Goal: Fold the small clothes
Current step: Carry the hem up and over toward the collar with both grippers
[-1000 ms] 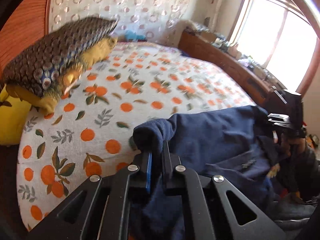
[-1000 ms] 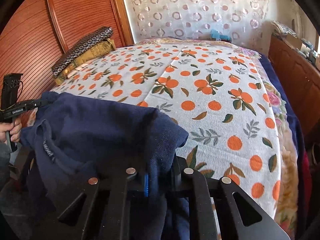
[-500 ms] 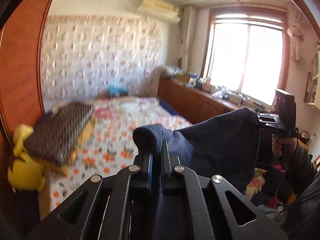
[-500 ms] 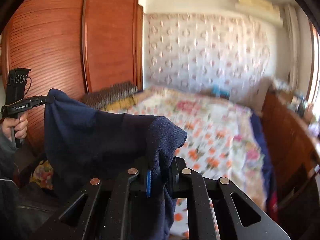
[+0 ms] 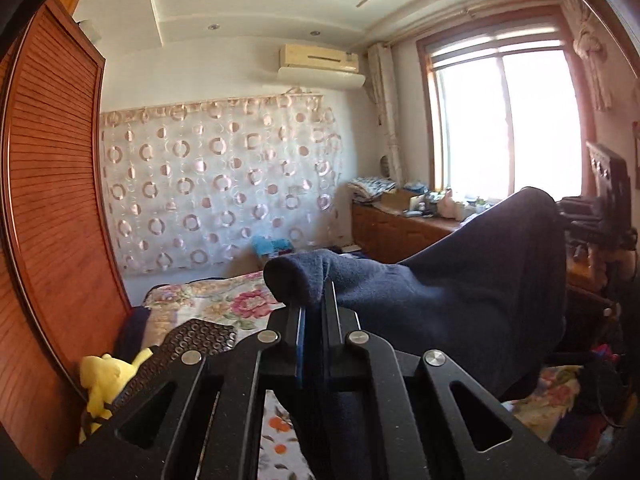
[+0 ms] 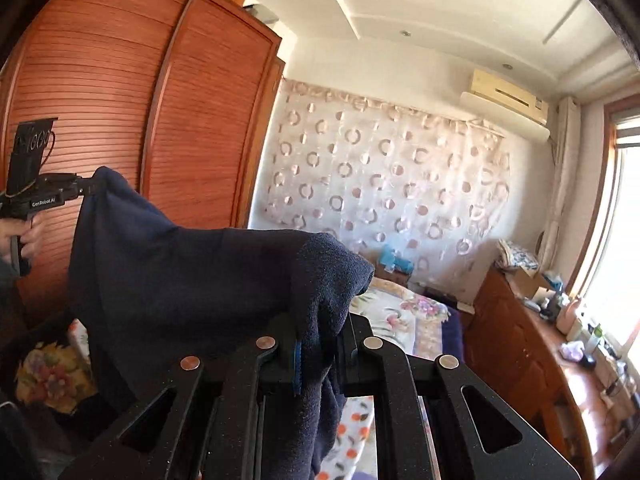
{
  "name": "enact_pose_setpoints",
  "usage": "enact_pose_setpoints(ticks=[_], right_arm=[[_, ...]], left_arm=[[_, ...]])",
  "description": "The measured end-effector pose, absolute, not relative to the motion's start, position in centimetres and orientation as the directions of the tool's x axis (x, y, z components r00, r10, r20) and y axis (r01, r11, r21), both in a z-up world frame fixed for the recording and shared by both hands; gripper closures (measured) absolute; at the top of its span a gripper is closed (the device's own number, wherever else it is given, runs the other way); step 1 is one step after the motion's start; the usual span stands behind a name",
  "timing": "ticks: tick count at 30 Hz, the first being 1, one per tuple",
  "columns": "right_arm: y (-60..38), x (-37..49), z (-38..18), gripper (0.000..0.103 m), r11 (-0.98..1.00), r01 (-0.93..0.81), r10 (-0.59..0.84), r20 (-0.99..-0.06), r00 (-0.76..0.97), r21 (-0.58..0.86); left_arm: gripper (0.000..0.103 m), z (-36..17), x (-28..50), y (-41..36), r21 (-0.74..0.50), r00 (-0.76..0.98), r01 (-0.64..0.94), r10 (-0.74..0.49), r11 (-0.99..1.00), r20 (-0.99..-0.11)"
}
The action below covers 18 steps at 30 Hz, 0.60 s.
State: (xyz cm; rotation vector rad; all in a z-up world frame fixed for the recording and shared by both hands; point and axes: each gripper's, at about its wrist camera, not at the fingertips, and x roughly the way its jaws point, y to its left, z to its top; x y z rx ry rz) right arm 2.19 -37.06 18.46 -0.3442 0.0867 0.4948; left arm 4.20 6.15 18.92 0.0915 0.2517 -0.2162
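A dark navy garment (image 5: 460,296) hangs in the air across the middle of both views, stretched between two hand-held grippers. The left gripper (image 5: 314,320), at lower centre of its view, pinches one bunched corner of the cloth; the right gripper (image 6: 316,340) pinches the other at lower centre of its own. Below lies a bed (image 5: 208,300) with a floral cover, and a wooden wardrobe (image 6: 120,100) fills the left side.
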Motion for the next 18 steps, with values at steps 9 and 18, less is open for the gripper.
enact_pose_setpoints(ticks=[9, 18], right_arm=[[-28.4, 20.3, 9.3, 0.091, 0.842, -0.464, 0.327, -0.425, 0.844, -0.275], [-22.8, 32.9, 1.9, 0.091, 0.840, -0.477, 0.265, -0.574, 0.775, -0.257]], left_arm=[[0.096, 5.7, 22.6, 7.1, 0.031, 0.855, 0.164, -0.126, 0.986, -0.503], [0.096, 0.1, 29.7, 6.1, -0.017, 0.789, 0.177, -0.152, 0.984, -0.595]])
